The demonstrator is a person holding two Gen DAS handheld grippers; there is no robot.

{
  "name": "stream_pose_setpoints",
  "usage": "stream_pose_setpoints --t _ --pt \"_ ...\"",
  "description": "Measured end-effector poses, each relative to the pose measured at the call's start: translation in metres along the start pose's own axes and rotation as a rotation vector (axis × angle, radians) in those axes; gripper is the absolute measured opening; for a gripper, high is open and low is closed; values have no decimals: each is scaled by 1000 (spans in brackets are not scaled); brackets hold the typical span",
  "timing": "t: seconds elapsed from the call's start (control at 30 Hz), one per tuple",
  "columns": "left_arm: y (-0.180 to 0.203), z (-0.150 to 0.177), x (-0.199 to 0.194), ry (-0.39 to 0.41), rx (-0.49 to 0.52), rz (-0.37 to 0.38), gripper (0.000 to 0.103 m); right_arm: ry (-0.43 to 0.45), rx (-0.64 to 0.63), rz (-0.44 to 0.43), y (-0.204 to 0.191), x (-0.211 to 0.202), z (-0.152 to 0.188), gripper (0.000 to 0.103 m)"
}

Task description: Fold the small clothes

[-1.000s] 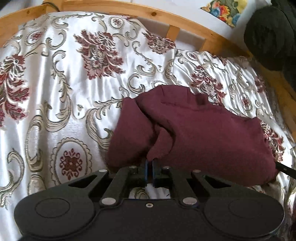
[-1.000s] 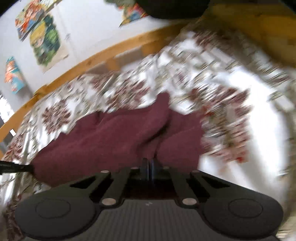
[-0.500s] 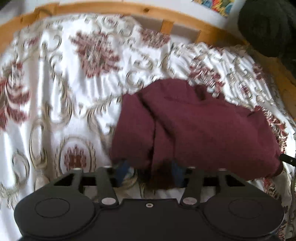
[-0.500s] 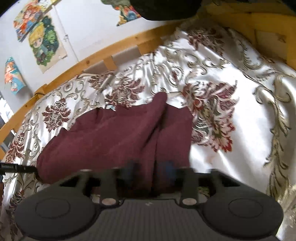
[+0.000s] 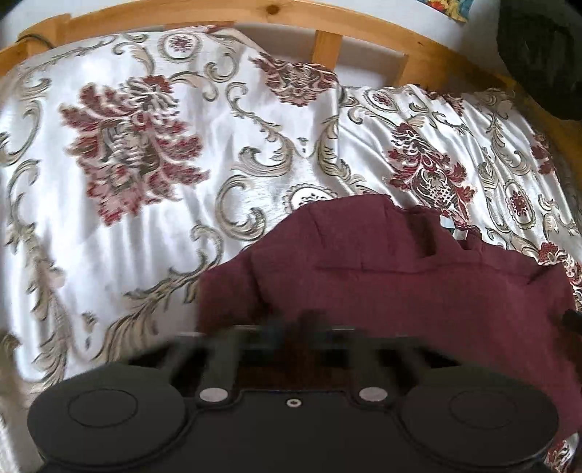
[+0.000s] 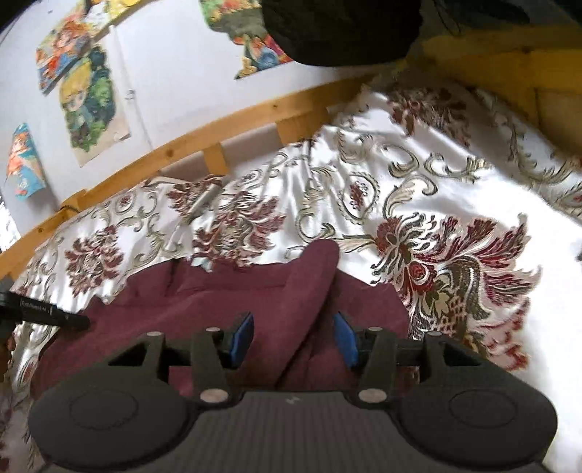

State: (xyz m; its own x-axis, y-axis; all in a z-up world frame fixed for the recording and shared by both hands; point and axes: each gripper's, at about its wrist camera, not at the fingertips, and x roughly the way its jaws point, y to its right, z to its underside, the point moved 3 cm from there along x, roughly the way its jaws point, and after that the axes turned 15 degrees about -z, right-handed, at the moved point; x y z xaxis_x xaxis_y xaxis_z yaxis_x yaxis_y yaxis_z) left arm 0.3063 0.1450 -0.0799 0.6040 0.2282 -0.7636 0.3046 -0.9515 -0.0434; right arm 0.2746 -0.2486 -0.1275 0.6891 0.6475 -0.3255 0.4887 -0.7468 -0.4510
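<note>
A maroon garment (image 5: 400, 287) lies bunched on the patterned white satin bedspread (image 5: 152, 203). In the left wrist view my left gripper (image 5: 291, 331) hovers over its near edge; its fingers are motion-blurred, and I cannot make out whether they stand open. In the right wrist view the garment (image 6: 236, 294) has a raised fold running toward my right gripper (image 6: 293, 336), which is open with blue pads (image 6: 242, 333) on either side of that fold, not clamping it. The tip of the left gripper (image 6: 47, 313) shows at the left edge.
A wooden bed rail (image 5: 327, 22) runs along the far side, also in the right wrist view (image 6: 225, 127). A dark bulky object (image 5: 542, 54) sits at the far right corner. Posters (image 6: 87, 105) hang on the wall.
Both grippers went from shut on the garment's edge to open, letting it go. The garment dropped and settled flatter on the bedspread; both grippers drew closer over it.
</note>
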Motion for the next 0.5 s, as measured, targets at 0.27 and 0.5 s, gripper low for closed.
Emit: stream_pose_setpoints --t 0.27,0.5 --pt "-3 -31 -46 324 -56 -147 4 99 -121 -27 -1 0 -29 4" --pt "4 -18 -2 205 -10 -186 4 9 16 -35 31 22 -19 4"
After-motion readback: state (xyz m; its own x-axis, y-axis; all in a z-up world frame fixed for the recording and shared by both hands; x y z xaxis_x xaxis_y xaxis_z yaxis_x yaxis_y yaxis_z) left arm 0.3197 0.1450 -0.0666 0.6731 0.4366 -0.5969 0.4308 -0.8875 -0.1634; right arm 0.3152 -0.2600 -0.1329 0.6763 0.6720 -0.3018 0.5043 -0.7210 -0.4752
